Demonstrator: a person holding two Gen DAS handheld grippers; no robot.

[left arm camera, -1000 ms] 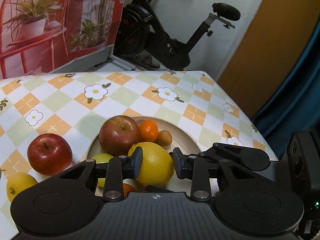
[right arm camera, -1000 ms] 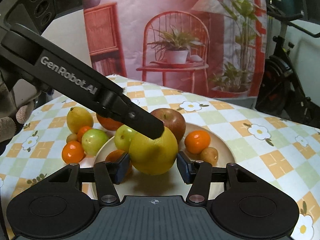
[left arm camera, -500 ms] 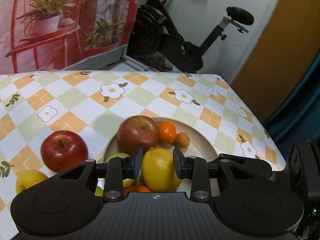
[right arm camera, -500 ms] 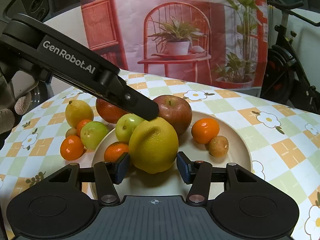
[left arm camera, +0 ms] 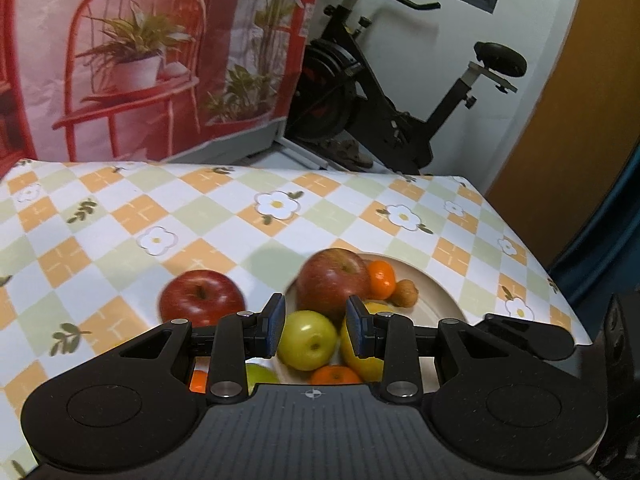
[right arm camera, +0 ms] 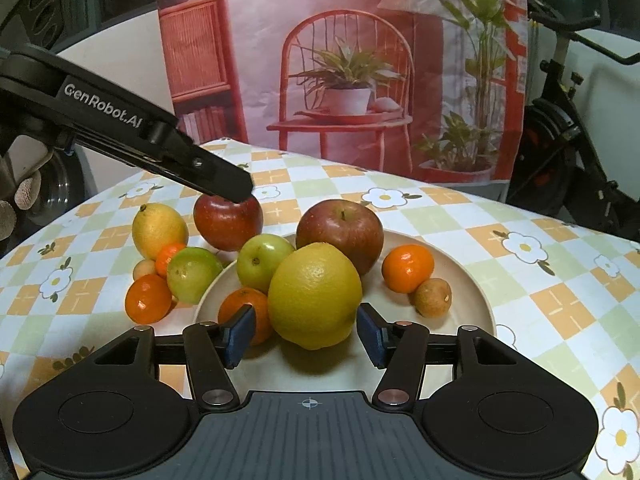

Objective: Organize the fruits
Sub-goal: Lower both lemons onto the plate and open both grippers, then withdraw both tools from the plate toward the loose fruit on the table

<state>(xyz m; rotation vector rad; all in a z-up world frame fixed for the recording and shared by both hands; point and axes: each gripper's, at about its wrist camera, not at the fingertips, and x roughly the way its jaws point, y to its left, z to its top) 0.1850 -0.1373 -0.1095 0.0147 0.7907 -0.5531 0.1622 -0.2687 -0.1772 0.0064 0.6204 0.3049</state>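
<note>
A beige plate [right arm camera: 468,280] holds a big yellow lemon [right arm camera: 314,294], a green apple [right arm camera: 262,262], a red-brown apple [right arm camera: 340,230], two mandarins [right arm camera: 407,268] and a small brown fruit [right arm camera: 432,298]. Beside it on the cloth lie a red apple [right arm camera: 228,220], a lemon [right arm camera: 159,230], a green fruit [right arm camera: 193,274] and small oranges [right arm camera: 147,298]. My right gripper [right arm camera: 306,336] is open, low before the big lemon. My left gripper [left arm camera: 316,330] is open and empty above the green apple [left arm camera: 307,340]; in the right wrist view its arm [right arm camera: 120,120] reaches over the red apple.
The table has a checked flower cloth [left arm camera: 200,216]; its far edge and right corner [left arm camera: 460,180] are close. Behind stand a printed backdrop [left arm camera: 140,60] and an exercise bike [left arm camera: 380,100].
My left gripper has let go of the big lemon, which now rests on the plate, and has lifted up and back to the left. My right gripper has barely moved.
</note>
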